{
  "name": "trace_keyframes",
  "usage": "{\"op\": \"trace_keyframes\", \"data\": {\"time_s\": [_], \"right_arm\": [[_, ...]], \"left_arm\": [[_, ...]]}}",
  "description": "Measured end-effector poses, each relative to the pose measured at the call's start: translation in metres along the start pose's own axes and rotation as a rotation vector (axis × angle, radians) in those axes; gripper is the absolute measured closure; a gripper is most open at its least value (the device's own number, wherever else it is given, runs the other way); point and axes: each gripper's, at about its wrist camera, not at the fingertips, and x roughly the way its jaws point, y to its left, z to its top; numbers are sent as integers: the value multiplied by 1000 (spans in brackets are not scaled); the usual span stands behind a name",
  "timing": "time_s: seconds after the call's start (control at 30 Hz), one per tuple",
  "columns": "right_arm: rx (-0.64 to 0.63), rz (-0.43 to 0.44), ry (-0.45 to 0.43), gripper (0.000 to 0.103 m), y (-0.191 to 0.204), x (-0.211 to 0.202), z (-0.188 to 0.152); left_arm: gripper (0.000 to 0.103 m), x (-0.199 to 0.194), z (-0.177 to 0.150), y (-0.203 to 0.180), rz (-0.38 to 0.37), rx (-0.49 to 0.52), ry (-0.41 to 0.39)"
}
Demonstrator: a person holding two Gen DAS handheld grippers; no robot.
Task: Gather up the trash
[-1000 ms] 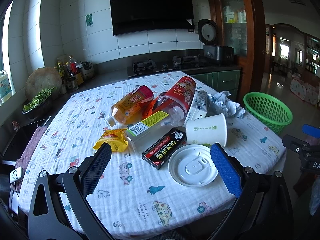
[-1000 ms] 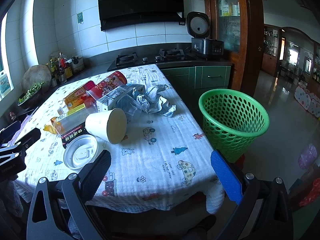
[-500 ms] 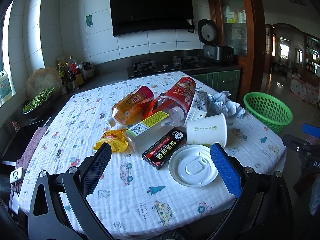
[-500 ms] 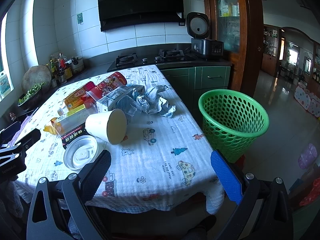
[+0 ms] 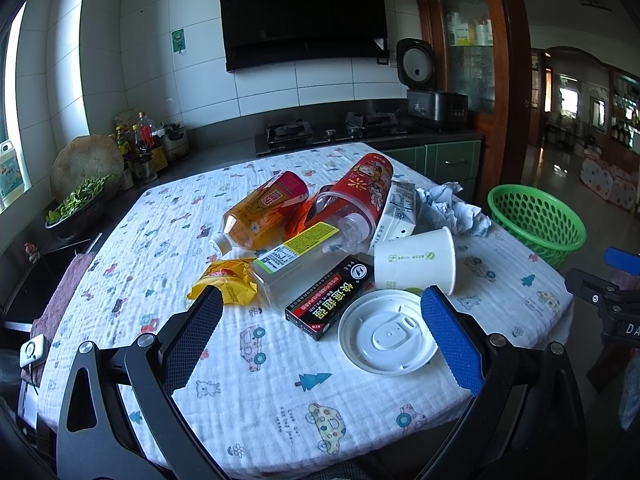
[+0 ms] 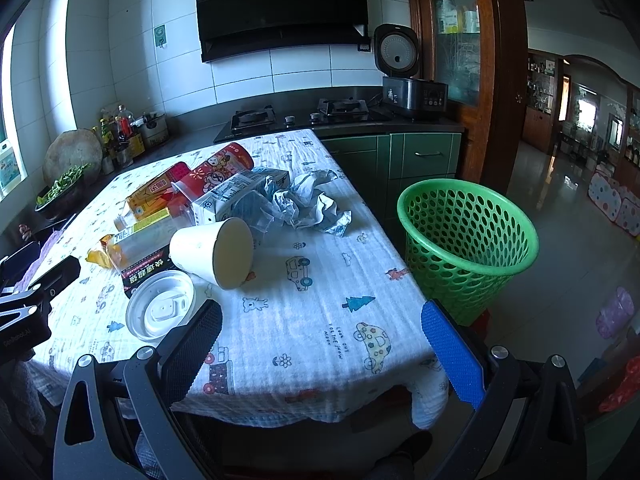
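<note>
**On the table: trash waiting, nothing picked up**

Both the left gripper (image 5: pixel 320 320) and right gripper (image 6: pixel 320 334) hang spread wide and empty. Trash sits clustered near the green basket (image 6: pixel 468 236). Nudging the tipped paper cup (image 5: pixel 416 262) may roll it off.

On the table (image 5: pixel 280 400), the paper cup (image 5: pixel 416 260) lies on its side. The lid (image 5: pixel 386 336) lies just before it, the box (image 5: pixel 330 298) left, crumpled paper (image 5: pixel 452 208) behind, the basket (image 6: pixel 468 236) off the table's right edge.
</note>
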Motion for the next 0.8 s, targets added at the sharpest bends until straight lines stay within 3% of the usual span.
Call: {"op": "trace_keyframes", "data": {"time_s": [0.8], "right_arm": [[-8, 9, 10, 6, -1, 19, 9]], "left_arm": [[9, 17, 13, 16, 11, -5, 16]]}}
